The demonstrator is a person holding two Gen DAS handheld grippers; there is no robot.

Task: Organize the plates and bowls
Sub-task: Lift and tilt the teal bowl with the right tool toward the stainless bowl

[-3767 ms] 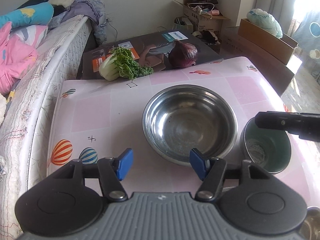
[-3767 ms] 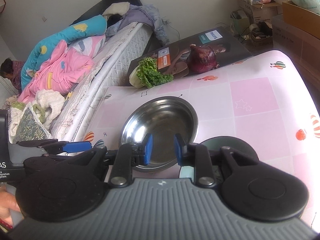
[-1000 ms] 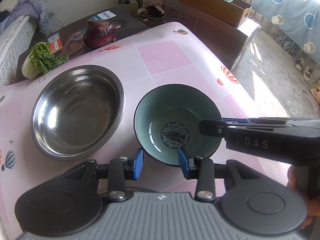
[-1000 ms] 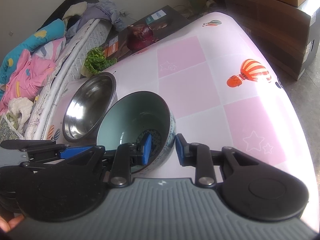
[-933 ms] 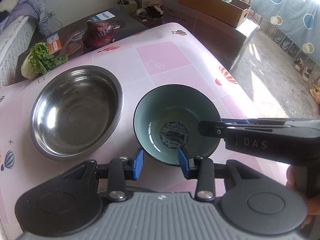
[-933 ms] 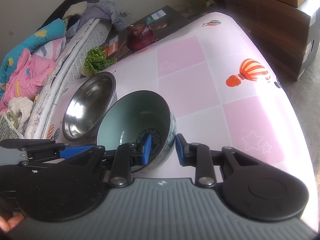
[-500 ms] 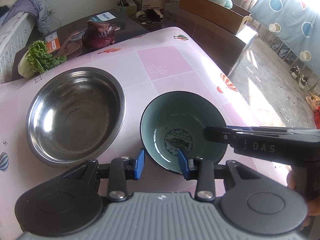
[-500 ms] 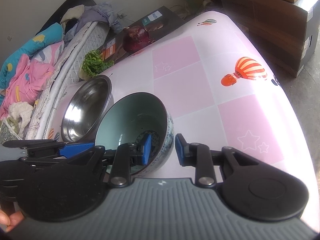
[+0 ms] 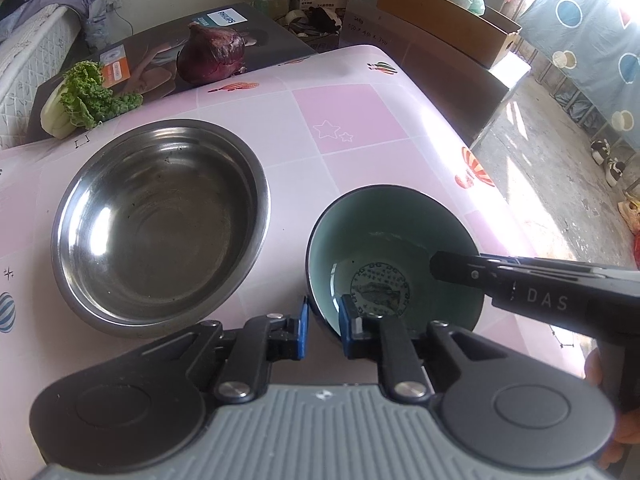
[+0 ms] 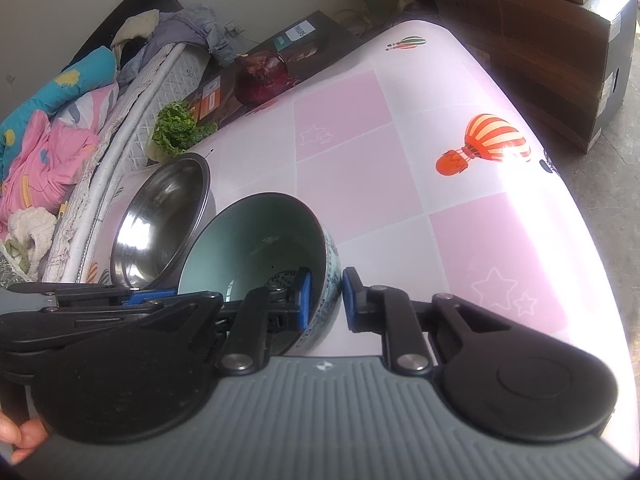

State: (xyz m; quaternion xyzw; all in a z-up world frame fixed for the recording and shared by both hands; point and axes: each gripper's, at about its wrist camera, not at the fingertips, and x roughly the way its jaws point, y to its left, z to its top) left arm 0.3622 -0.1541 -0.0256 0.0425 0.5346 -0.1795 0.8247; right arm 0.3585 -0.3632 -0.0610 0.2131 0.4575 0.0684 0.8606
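Beside the big shiny steel bowl (image 9: 160,224), both the left gripper (image 9: 323,330) and right gripper (image 10: 323,298) pinch the round green bowl's (image 9: 394,264) rim with their fingers; stacking is not yet done.

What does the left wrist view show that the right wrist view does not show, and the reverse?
Only the left wrist view shows the blue dotted cloth, the shoes on the floor, and the fish print at the bottom of the green bowl.

Only the right wrist view shows the pink and blue bedding and the bowl's patterned outer wall.

Both show the steel bowl, the red onion, the lettuce, and the left gripper and right gripper, each with one finger on either side of the green bowl's rim.
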